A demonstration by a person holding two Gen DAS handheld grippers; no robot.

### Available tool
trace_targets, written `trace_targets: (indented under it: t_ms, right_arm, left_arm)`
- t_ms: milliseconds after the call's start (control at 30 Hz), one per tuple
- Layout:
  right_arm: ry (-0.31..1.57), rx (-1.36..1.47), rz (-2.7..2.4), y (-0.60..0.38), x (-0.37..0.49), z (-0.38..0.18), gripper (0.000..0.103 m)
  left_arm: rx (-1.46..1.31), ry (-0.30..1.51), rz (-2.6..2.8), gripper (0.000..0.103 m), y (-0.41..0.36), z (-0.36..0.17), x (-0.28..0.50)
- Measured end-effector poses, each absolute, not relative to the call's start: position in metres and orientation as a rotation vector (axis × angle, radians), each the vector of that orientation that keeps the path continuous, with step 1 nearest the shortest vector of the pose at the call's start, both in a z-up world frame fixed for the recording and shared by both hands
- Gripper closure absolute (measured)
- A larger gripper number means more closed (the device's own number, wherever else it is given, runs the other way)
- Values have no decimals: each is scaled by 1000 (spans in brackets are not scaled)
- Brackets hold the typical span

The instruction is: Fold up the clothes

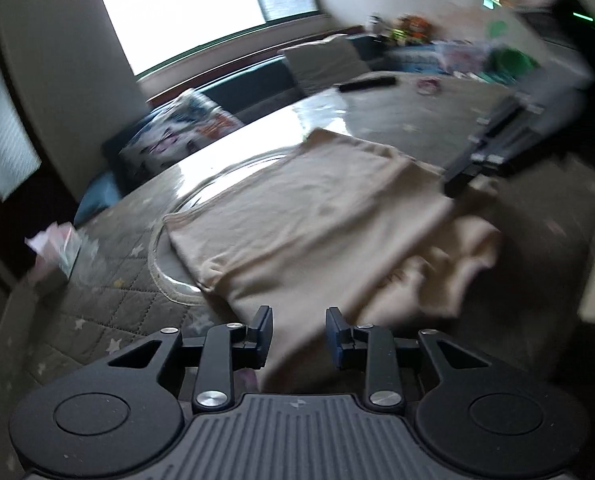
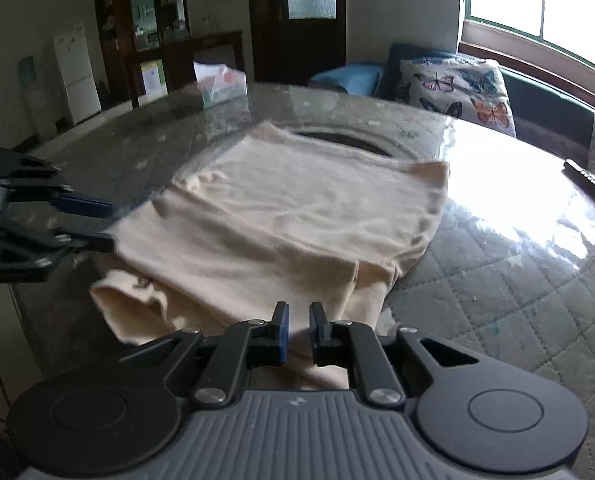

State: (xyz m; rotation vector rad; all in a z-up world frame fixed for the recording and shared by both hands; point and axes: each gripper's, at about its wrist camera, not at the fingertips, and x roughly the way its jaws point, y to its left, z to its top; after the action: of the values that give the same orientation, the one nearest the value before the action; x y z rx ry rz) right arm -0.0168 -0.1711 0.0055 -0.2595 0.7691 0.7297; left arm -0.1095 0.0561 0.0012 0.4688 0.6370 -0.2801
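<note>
Cream garment [image 2: 297, 216] lies folded on the glass-topped table [image 2: 517, 216]; left gripper [image 1: 299, 334] stands apart and empty, right gripper [image 2: 298, 330] narrowly parted, pads clear of cloth.

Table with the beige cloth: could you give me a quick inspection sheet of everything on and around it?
Surface: round table, quilted cover under shiny glass, strong window glare.
Job's things: beige garment, partly folded in layers, near edge hanging over the table's rim.
Clutter: tissue box on the far side; dark remote.
Grippers: left gripper has its fingers apart, by the garment's edge; right gripper has its fingers nearly together over the near edge, grip unclear.
Cables: nothing seen.
Surroundings: window, butterfly cushion on a bench, white fridge, dark door.
</note>
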Motion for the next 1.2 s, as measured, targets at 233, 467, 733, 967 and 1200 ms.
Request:
trace_targets:
  t_ms: [233,467,733,967,1200]
  right_arm:
    - [743,-296,742,-174,-29,15,83]
    - [725,-369,756,-180,-47,22,75]
    - [642,-525,864,-172,-72,23,43]
    - [573,-611,905,-148,-64,5,42]
    - [679,-492,886,-152,-32,-1,87]
  left_arm:
    - [610,575,-377,57,28,-14,-136]
    - [569,552,-409,66,16,-20,-117]
    - [398,539,-387,93,33,3,-89]
    - [340,536,-377,93,41,15,-66]
    - [336,557,-389,90,45,9,-77]
